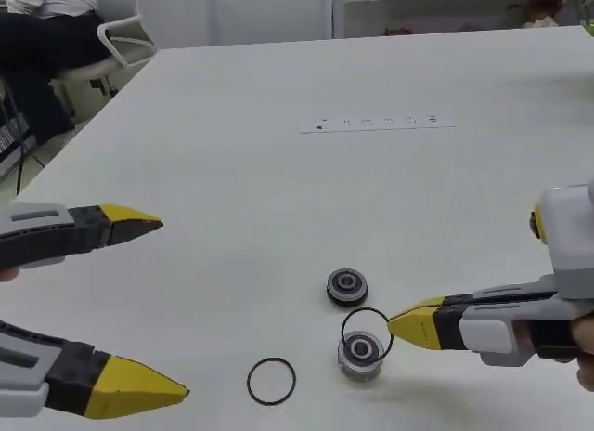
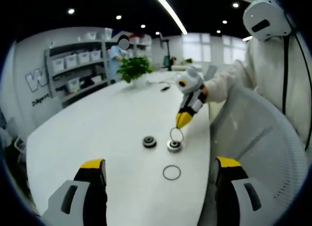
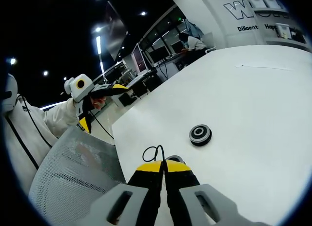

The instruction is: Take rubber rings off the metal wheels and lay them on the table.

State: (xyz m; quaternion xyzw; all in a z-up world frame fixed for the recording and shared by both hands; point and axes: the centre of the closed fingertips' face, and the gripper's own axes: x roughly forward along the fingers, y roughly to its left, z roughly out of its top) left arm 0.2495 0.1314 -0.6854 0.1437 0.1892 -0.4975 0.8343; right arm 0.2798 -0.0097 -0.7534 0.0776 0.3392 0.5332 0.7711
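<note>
the white worktop (image 1: 278, 171) runs back to an office chair (image 1: 121, 36). at nine o'clock the left tongs (image 1: 174, 306) hang wide and empty. at six o'clock a freed ring (image 1: 271, 400) lies flat. the far wheel (image 1: 347, 285) sits just behind the near wheel (image 1: 361, 352), whose rubber ring (image 1: 365, 309) the right tongs (image 1: 394, 324), reaching in from three o'clock, pinch tight. likely best: lift slowly, tilting the ring clear without dragging the wheel.

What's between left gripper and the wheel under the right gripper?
A loose rubber ring, lying flat on the table; otherwise that stretch is bare. The left gripper view shows it best.
</note>
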